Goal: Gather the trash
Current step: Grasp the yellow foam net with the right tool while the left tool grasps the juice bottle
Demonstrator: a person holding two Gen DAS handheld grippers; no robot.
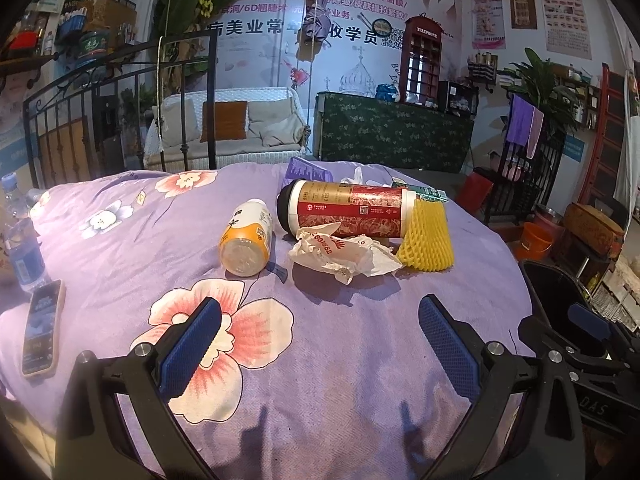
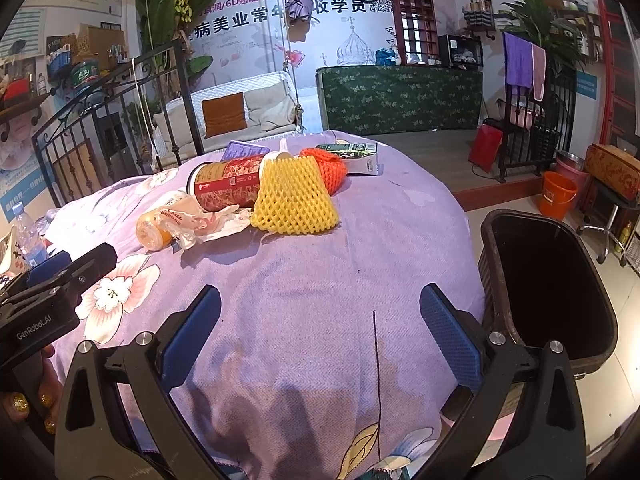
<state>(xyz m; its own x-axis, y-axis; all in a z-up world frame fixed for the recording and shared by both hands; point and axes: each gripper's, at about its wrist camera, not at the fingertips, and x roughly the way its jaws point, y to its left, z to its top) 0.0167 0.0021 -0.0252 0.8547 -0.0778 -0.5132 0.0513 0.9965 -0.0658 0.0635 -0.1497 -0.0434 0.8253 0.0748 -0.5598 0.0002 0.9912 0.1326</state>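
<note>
Trash lies on a purple floral cloth: a small orange bottle on its side, a red paper cup on its side, a crumpled white wrapper and a yellow foam net. The right wrist view adds an orange net and a green carton behind them. My left gripper is open, short of the wrapper. My right gripper is open over bare cloth, with the yellow net well ahead. A dark bin stands beside the table's right edge.
A phone and a water bottle lie at the table's left side. A black metal chair back rises behind the table. An orange bucket and a stool are on the floor to the right.
</note>
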